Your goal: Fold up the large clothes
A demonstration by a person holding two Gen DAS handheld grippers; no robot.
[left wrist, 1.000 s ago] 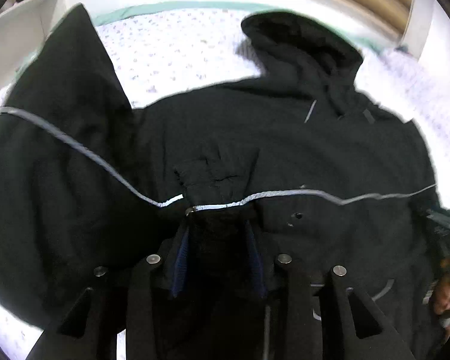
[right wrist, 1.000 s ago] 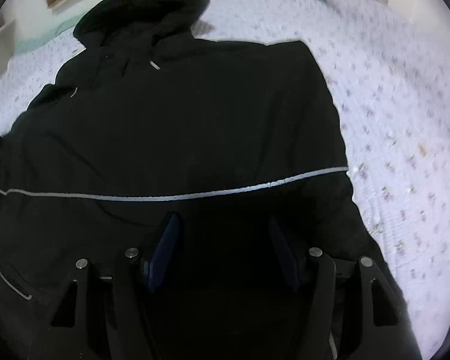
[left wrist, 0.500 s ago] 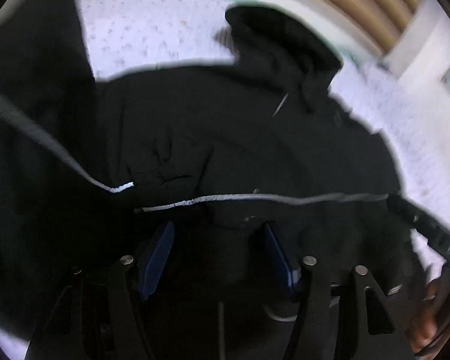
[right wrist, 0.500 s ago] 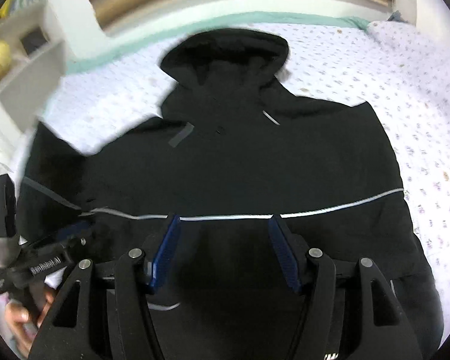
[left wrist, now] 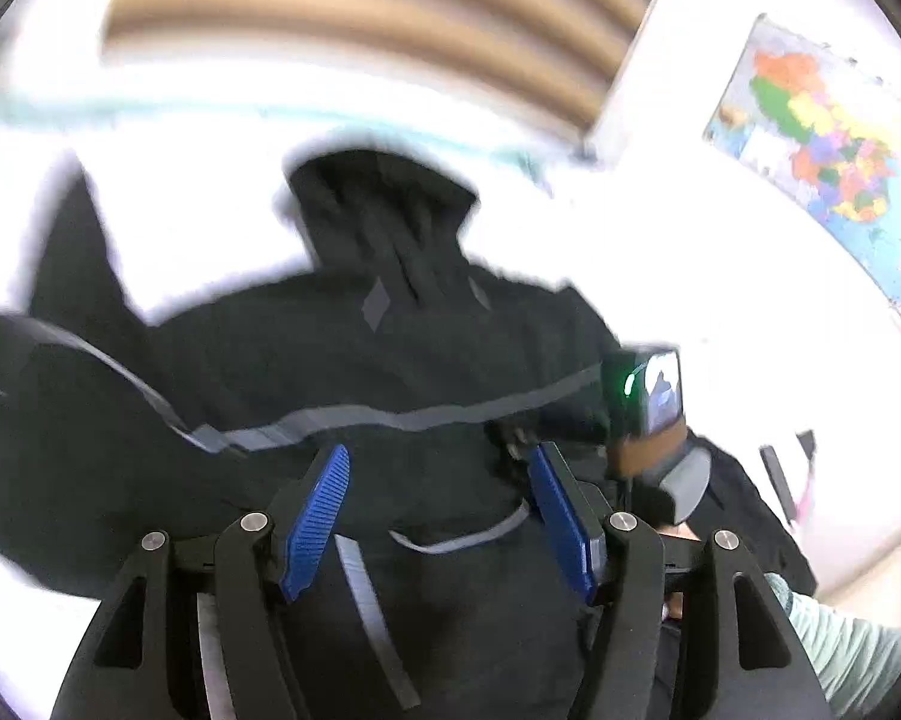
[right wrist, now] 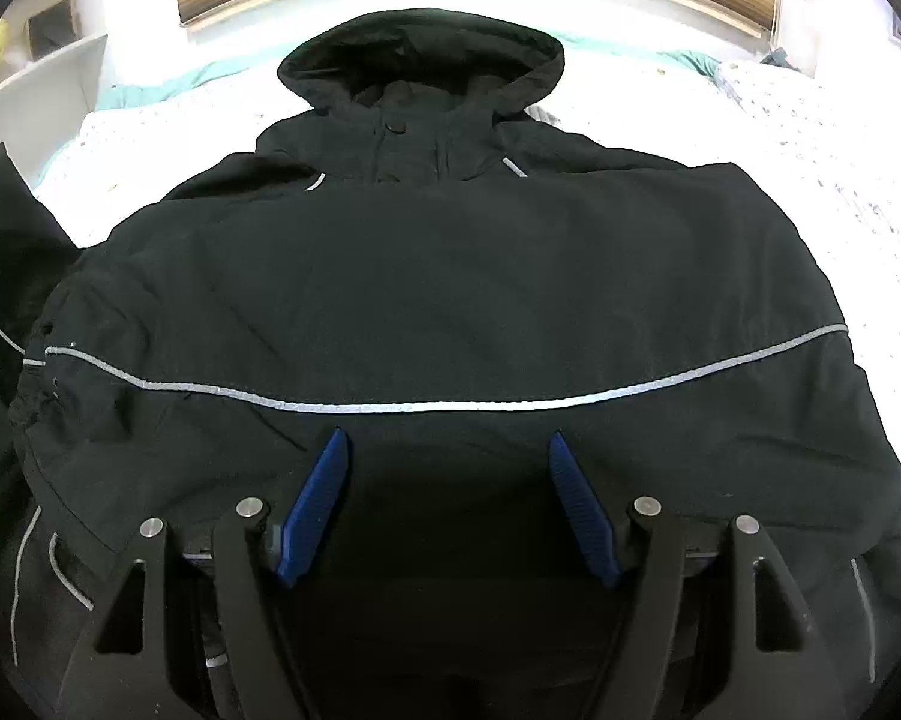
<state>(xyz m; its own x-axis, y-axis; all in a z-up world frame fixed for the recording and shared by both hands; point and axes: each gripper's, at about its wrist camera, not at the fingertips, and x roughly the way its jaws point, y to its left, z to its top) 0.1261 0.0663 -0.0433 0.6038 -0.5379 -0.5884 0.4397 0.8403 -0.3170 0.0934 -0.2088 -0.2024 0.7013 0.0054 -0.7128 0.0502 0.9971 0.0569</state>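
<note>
On quilted bedspread, smooth, perhaps nylon jacket

I see the black jacket covering most of the bed ahead of me. Bare sheet lies open to its right and beyond the hood. On the left, a raised sleeve and white shelves crowd that side.
</note>
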